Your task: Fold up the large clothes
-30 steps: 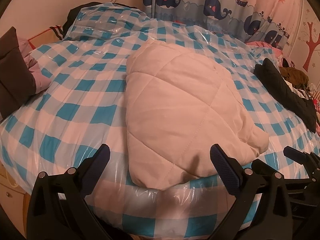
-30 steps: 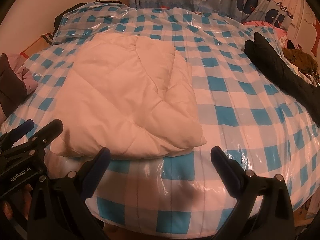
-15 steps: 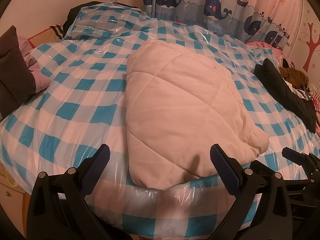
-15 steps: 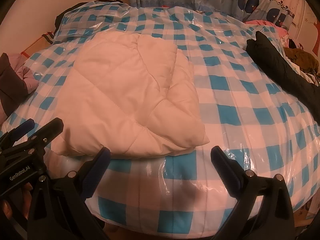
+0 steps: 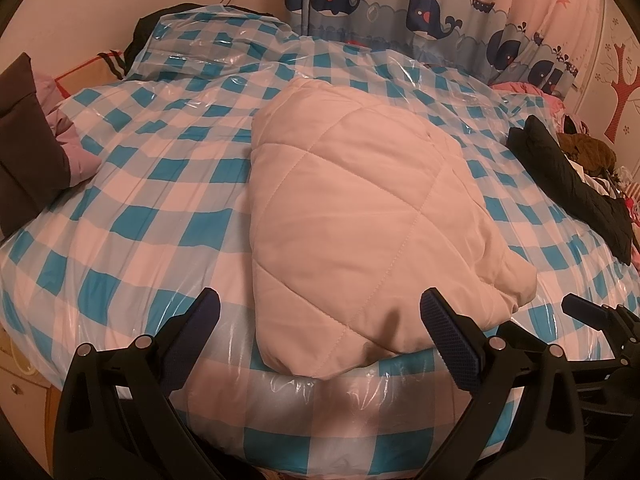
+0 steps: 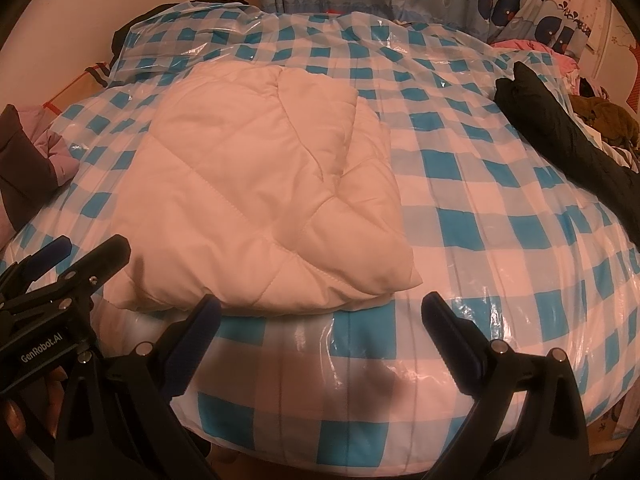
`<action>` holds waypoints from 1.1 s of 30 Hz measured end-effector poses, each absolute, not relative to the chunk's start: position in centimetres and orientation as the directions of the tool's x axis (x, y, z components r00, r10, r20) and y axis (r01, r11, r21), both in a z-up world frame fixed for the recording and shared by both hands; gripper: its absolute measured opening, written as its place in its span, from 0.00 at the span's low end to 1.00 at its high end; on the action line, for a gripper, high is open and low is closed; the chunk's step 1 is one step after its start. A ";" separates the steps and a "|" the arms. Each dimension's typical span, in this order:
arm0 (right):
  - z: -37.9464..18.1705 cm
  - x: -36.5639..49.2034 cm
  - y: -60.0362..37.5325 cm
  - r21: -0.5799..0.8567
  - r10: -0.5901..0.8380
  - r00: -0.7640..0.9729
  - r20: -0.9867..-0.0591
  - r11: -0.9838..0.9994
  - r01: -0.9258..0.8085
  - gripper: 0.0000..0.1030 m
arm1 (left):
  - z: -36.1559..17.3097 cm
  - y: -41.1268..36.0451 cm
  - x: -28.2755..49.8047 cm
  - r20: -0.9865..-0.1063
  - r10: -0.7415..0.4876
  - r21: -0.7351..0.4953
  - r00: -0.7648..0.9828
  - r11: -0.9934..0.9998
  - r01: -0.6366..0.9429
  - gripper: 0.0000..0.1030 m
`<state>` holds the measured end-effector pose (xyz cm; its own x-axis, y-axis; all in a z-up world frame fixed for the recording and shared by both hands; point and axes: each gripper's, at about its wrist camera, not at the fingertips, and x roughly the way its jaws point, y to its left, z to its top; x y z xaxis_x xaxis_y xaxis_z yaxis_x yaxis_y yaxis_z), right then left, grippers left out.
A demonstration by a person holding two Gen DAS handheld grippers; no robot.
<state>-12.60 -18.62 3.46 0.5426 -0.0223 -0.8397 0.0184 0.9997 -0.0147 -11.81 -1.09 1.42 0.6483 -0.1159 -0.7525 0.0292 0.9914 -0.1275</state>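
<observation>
A cream quilted padded garment [image 5: 360,208] lies folded into a thick bundle on the blue-and-white checked bed [image 5: 152,184], near its front edge. It also shows in the right wrist view [image 6: 256,200]. My left gripper [image 5: 320,316] is open and empty, its fingers just in front of the bundle's near edge. My right gripper [image 6: 320,316] is open and empty, in front of the bundle's near right corner, above the plastic-covered bed [image 6: 500,208]. The right gripper shows at the right edge of the left wrist view [image 5: 592,316]. The left gripper shows at the left edge of the right wrist view [image 6: 60,268].
A black garment [image 5: 568,184] lies at the bed's right side, also in the right wrist view [image 6: 560,136]. Brown and lilac clothes [image 5: 36,152] are piled at the left edge. A whale-print curtain [image 5: 400,8] hangs behind the bed. More clothes [image 6: 604,120] lie far right.
Both grippers stay open and almost still. The view has shifted very slightly; the folded bundle has not moved.
</observation>
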 end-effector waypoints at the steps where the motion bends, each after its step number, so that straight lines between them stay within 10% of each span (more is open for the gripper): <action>1: 3.5 -12.6 -18.5 -0.016 -0.023 0.543 -0.840 1.000 0.018 0.93 | 1.4 -1.1 -11.8 -0.753 -0.117 -0.128 0.648 0.991 0.030 0.94; 33: 4.1 -12.3 -19.5 -0.058 -0.061 0.570 -0.819 0.998 0.023 0.93 | 1.8 -1.7 -11.5 -0.751 -0.126 -0.133 0.648 0.990 0.038 0.94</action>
